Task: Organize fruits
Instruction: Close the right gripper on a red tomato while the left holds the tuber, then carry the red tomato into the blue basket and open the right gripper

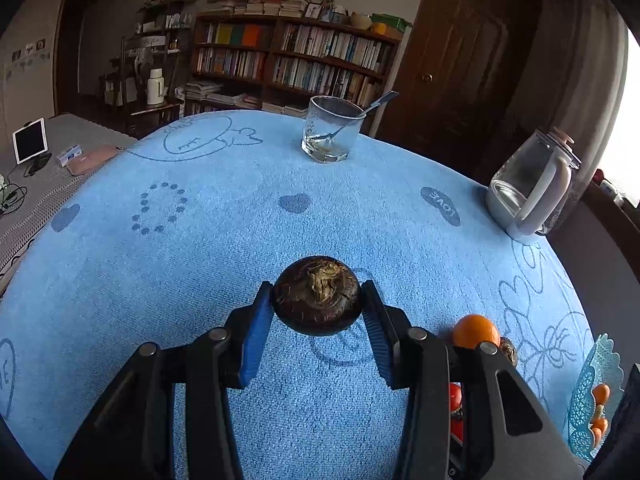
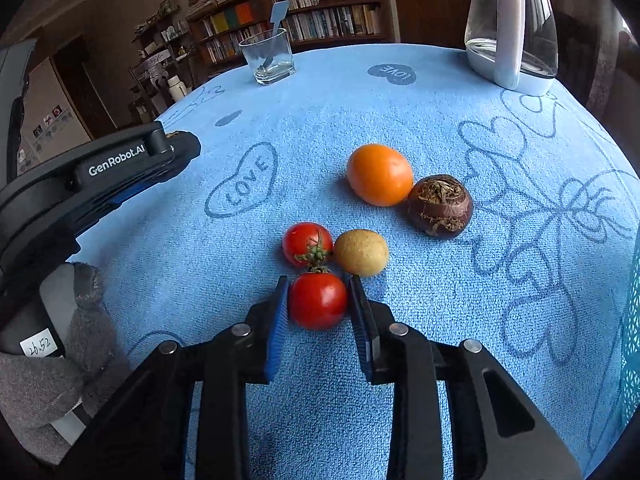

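The right hand-held gripper (image 2: 318,300) is clenched on a red tomato (image 2: 318,301); both blue pads touch its sides, low in the middle of the right wrist view. The tomato is round, so no long axis matters; its green stalk points away from the gripper, toward the upper part of the frame. Just above it, almost touching, lie a second tomato (image 2: 307,244) and a small yellowish fruit (image 2: 361,252). Further up and to the right sit an orange (image 2: 379,174) and a dark water chestnut (image 2: 440,206), touching each other. A blue lattice basket (image 2: 634,320) shows only at the right edge, so I judge the held tomato must go rightward, lifted clear of its neighbours first.

The left hand-held gripper (image 1: 318,300) grasps another water chestnut (image 1: 318,295) above the blue cloth of the counter (image 1: 200,280). In the left wrist view the same basket (image 1: 596,396) stands at the lower right, with small orange fruits (image 1: 600,394) already inside. The right hand seems nearer to the basket.
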A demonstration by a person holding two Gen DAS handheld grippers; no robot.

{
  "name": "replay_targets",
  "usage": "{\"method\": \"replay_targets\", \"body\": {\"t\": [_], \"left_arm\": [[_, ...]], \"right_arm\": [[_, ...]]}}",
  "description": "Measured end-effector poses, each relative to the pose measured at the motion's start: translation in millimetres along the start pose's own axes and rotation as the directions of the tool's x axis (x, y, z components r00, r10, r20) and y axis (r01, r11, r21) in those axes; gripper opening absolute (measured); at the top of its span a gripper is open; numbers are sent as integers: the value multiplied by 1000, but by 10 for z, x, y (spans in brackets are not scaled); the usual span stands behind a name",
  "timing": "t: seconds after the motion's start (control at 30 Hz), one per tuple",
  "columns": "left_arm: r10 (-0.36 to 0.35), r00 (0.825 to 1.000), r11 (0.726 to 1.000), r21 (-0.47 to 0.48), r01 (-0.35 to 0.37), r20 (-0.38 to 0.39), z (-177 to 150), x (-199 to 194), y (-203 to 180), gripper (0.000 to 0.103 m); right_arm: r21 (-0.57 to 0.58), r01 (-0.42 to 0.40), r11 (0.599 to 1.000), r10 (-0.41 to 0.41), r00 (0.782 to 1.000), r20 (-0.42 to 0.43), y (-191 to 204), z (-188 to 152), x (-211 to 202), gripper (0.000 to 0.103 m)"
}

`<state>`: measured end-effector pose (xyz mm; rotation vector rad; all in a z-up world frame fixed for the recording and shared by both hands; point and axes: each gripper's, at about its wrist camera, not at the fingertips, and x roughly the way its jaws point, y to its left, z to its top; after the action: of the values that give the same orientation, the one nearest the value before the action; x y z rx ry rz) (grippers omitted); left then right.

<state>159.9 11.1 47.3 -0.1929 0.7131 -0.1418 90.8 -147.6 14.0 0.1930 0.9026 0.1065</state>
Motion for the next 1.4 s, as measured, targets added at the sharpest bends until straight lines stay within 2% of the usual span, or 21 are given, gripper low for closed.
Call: {"method": "replay_targets", "body": {"t": [0.23,0.53,1.0,1.27,1.3,1.4], "left_arm": [[-6,1000,1000,4,6,-2,-12,14,-16,45],[-25,1000,1000,14,25,0,-31,1,-71,45],[-81,997,994,76,79,22,-88,-101,-268,45],[-107,994,994,9,107,-28,-58,-15,-145,45],[-112,993,994,8,112,-36,-64,-5,-154,47],[-134,990,991,11,135,-52,-90,15,-206,62]], "right_arm": [[-13,19,1000,-19,1000,6,-5,-48,-111,28],[47,21,999,-24,998,54,-227,-91,-452,28],[197,81,977,-114,981,160,-860,-168,-1071,28],[308,137,941,-205,958,200,-1315,-299,-1417,28],[325,144,935,-217,955,200,-1375,-317,-1445,28],[372,159,915,-244,950,195,-1542,-386,-1503,28]]}}
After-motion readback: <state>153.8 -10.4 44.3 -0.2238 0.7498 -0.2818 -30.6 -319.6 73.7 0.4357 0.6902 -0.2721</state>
